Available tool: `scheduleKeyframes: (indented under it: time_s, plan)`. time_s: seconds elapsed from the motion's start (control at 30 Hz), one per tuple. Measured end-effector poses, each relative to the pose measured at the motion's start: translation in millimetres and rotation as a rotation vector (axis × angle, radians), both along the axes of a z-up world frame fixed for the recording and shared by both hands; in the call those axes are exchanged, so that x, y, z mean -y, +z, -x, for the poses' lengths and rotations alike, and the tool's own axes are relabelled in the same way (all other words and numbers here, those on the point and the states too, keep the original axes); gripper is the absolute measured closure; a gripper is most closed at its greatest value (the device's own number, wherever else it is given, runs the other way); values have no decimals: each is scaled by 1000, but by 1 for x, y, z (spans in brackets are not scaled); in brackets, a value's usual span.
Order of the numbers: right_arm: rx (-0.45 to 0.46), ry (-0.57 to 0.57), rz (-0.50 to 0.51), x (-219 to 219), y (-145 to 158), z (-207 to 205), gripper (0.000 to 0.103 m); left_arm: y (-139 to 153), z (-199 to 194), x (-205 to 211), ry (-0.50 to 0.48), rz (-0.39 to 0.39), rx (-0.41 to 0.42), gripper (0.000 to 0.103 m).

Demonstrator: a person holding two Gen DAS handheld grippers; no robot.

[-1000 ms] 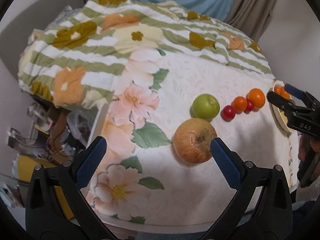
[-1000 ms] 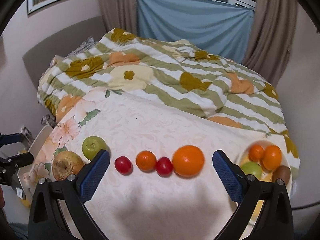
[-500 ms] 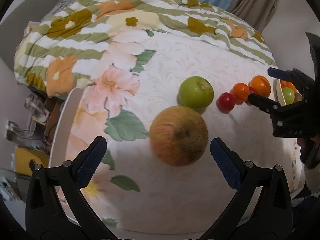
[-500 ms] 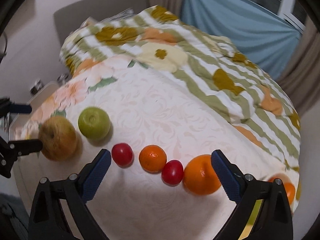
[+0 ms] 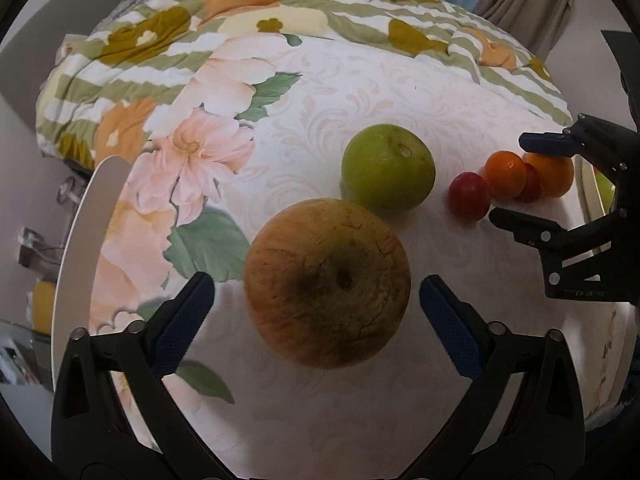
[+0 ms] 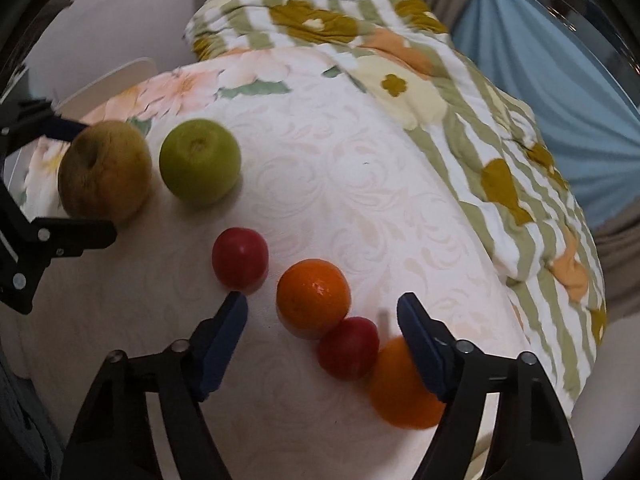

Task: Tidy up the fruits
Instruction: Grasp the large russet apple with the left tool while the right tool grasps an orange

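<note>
The brown apple (image 5: 327, 282) is flanked by the spread left tool (image 5: 316, 304), untouched, near the bed's (image 5: 400, 92) front-left edge, beside the green apple (image 5: 388, 166). The right tool (image 6: 322, 320) is closing around the small orange (image 6: 313, 295), no contact seen. Both fruits are judged firm, round and prone to rolling; the widest girth should be pinched. The brown skin may be soft.

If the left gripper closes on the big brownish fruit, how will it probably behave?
The brownish fruit looks round, so it may roll on the soft floral cover if only one of the fingers touches first. Its skin looks rough and matte, so it should slip little. It nearly fills the open left gripper, leaving little margin, and a nudge could push it against the green fruit just behind.
</note>
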State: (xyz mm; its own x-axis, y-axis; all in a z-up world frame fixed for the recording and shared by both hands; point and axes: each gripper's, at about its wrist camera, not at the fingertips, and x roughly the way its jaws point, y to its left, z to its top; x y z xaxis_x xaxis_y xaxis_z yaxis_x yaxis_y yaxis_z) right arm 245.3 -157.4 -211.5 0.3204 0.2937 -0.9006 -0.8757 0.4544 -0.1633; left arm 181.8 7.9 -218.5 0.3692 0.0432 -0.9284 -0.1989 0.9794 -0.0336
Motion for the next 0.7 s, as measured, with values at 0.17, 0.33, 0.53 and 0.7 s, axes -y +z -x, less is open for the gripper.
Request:
scheduleKeyframes:
  time_s: [0.17,0.33,0.53,0.7]
  plan:
    - [11,52,22,-4,-3,0,40,-8,-5,3,8,-15,-21,16]
    - [17,82,34,-5,-4,-3,46,-8,-5,5,13,-8,-17,22]
    - [32,111,46,-7,-4,-3,57,-8,-4,3,39,0,-15,23]
    - [54,144,55,-11,-3,2,69,-7,0,1,42,-11,-16,23]
